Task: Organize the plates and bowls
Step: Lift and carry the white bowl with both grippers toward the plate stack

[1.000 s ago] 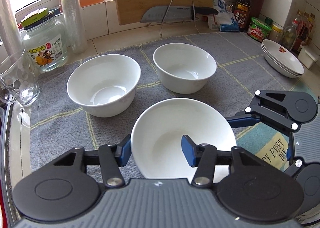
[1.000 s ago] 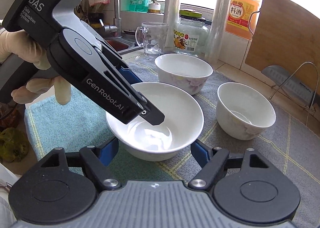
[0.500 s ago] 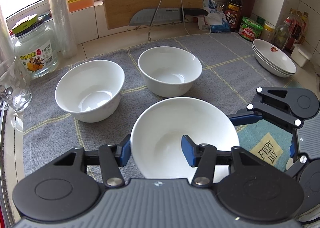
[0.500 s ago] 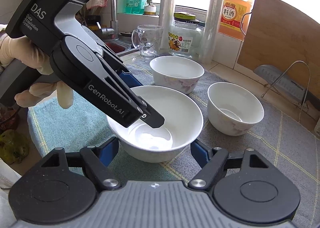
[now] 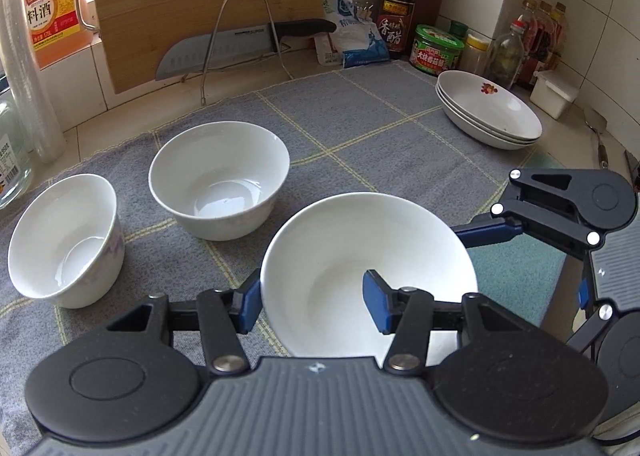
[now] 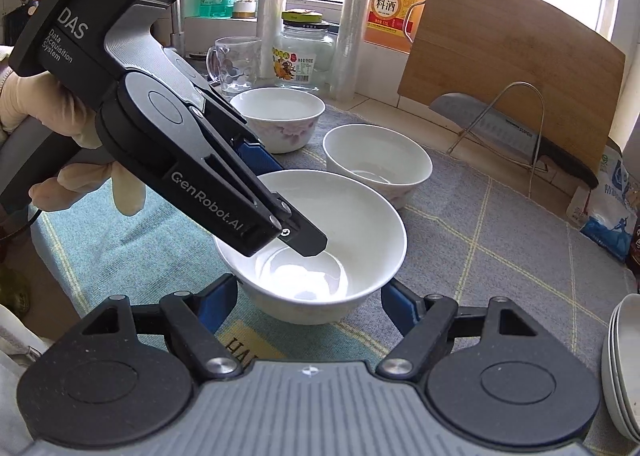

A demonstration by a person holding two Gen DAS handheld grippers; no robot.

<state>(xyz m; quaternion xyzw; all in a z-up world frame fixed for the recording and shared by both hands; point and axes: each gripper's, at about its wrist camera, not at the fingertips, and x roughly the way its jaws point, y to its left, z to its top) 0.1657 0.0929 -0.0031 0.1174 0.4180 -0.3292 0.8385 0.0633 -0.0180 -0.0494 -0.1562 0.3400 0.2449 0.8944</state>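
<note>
Left gripper [image 5: 312, 296]: pinching rim of nearest bowl [image 5: 360, 268], one finger inside, one outside.
Right gripper [image 6: 310, 302]: spread wide, a finger either side of that bowl, contact unclear.
Other bowls: two [image 5: 219, 178] [image 5: 64, 240] on grey mat [image 5: 380, 128].
Plates [image 5: 490, 110]: stacked, far right of mat.

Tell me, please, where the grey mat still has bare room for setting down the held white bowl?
The widest bare patch of the grey checked mat lies between the two free white bowls and the stacked white plates, below the knife rack. It is crowded at the left, where both bowls stand close, and around the held large white bowl.
</note>
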